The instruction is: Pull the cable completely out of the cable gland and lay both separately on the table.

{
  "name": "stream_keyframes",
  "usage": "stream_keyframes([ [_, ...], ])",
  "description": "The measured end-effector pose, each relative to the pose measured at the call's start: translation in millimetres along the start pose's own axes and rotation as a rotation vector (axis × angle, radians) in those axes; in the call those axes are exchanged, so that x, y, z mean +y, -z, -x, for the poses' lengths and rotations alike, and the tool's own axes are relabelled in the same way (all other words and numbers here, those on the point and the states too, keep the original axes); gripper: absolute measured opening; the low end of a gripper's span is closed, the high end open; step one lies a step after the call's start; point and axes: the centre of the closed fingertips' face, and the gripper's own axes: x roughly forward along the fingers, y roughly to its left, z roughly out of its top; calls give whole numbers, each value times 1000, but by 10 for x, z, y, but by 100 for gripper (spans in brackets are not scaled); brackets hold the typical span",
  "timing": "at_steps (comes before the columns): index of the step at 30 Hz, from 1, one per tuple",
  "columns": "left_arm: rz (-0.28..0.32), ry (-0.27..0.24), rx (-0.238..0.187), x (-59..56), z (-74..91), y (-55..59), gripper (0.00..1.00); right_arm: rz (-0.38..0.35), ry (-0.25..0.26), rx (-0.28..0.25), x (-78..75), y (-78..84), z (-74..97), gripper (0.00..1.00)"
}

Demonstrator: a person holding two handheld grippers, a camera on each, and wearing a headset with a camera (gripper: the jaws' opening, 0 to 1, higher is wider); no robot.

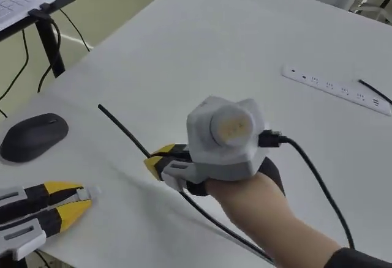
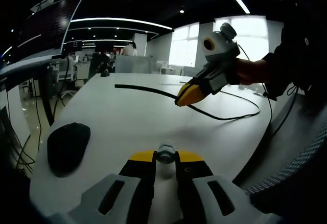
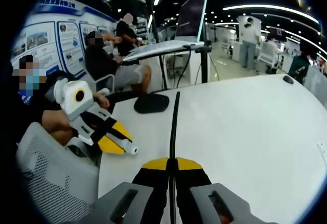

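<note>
My head view is bright and evenly lit from overhead. The white table (image 1: 184,54) carries only faint, soft shadows, and the black cable (image 1: 122,127) reads sharp. The pale gland (image 1: 93,192) nearly washes out against the table. Both gripper views bow strongly at the edges. Far windows (image 2: 240,35) glare and ceiling strips (image 2: 117,22) burn white.

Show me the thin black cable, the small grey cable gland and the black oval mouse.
thin black cable (image 3: 175,116), right gripper view, its straight stretch.
small grey cable gland (image 2: 165,153), left gripper view, its round end.
black oval mouse (image 1: 33,136), head view, its top.
</note>
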Motion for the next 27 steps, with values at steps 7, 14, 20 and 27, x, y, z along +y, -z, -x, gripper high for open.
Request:
stream_keyframes([
  [7,21,-16,-6,54,-29,59,15,-9,30,31,-77,105,-244,0],
  [14,57,-6,-26,49,-73,77,15,48,61,67,-128,205,-334,0],
  [20,69,-6,-44,39,-91,72,16,74,72,86,-143,241,-351,0],
  [27,76,3,-77,30,-95,37,41,133,103,81,-223,216,-349,17],
])
